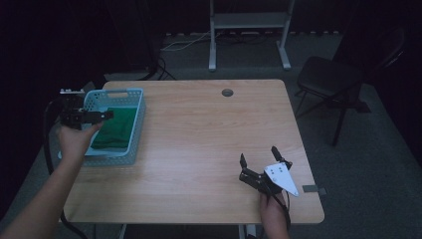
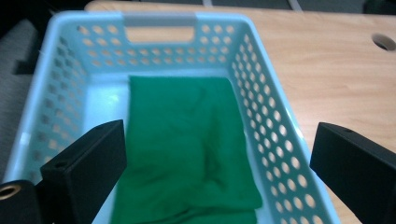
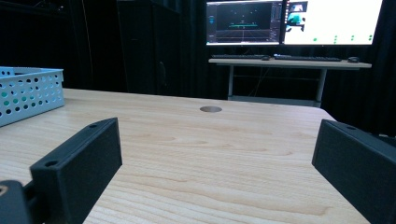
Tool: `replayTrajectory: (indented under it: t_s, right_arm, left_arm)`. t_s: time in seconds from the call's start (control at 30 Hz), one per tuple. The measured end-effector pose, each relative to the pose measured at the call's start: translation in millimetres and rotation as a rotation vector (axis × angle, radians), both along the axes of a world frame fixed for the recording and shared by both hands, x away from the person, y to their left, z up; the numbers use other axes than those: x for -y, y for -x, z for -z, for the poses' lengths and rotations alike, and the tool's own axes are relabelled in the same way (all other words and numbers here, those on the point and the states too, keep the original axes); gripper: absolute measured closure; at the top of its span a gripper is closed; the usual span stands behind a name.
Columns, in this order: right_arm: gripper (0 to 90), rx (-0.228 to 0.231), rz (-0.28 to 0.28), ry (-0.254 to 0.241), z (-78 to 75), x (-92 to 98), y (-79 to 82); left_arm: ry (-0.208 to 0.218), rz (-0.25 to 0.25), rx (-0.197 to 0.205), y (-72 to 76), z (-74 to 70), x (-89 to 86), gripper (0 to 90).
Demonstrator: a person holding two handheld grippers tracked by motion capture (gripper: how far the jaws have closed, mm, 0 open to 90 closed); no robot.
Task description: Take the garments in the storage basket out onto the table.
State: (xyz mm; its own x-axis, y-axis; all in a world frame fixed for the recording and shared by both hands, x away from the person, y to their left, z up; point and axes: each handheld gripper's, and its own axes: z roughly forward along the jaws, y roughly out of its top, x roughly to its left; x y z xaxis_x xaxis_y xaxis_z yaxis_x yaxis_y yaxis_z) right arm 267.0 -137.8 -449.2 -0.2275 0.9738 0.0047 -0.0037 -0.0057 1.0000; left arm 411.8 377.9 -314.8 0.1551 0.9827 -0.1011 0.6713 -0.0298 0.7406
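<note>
Tabletop (image 1: 199, 149): light wood, wide open stretch between the basket and the right edge, nothing sitting on it
Basket (image 1: 135, 107): pale blue, holey walls, parked right at the tabletop's left edge
Cloth (image 2: 187, 144): green, lying flat-ish inside the basket, toward one long wall
Left hand-held gripper (image 1: 104, 115): hovering over the basket, jaws wide apart, holding nothing
Right hand-held gripper (image 1: 259, 159): low near the front right edge, jaws spread, nothing between them

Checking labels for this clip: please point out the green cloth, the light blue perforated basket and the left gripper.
Green folded cloth (image 2: 187, 140), left gripper view, middle of fabric.
Light blue perforated plastic basket (image 2: 273, 135), left gripper view, right wall.
Left gripper (image 1: 107, 115), high view, jaw tips.
</note>
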Motion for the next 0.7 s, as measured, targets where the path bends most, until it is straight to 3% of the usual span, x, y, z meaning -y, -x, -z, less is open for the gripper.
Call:
replayTrajectory:
  t_s: [0.13,0.17,0.2,0.23,0.3,0.43,0.63,0.7]
  right_arm:
    - [0.9,0.0,0.0,0.0,0.0,0.0,0.0]
    - [0.9,0.0,0.0,0.0,0.0,0.0,0.0]
    - [0.9,-0.001,0.0,0.0,0.0,0.0,0.1]
    - [1.0,0.0,0.0,0.0,0.0,0.0,0.1]
    - [1.0,0.0,0.0,0.0,0.0,0.0,0.0]
    - [0.9,-0.001,-0.001,-0.001,0.0,0.0,0.1]
    - [0.9,-0.001,-0.001,-0.001,0.0,0.0,0.1]
    - [0.9,-0.001,-0.001,0.0,0.0,0.1,0.1]
  left_arm:
    - [-0.001,0.001,0.001,-5.1,1.6,4.9,3.4]
    - [-0.014,0.0,0.001,-7.3,2.0,6.6,3.4]
    - [-0.056,-0.043,0.012,-10.0,3.1,9.6,3.4]
    - [-0.073,-0.049,-0.005,-12.6,3.8,10.9,3.4]
    - [-0.084,-0.045,-0.012,-14.2,4.7,11.4,3.4]
    - [-0.047,-0.025,-0.02,-18.9,8.6,9.4,3.4]
    - [-0.039,-0.028,-0.04,-29.3,13.6,7.3,3.4]
    - [-0.018,-0.036,-0.048,-32.5,15.3,6.0,3.4]
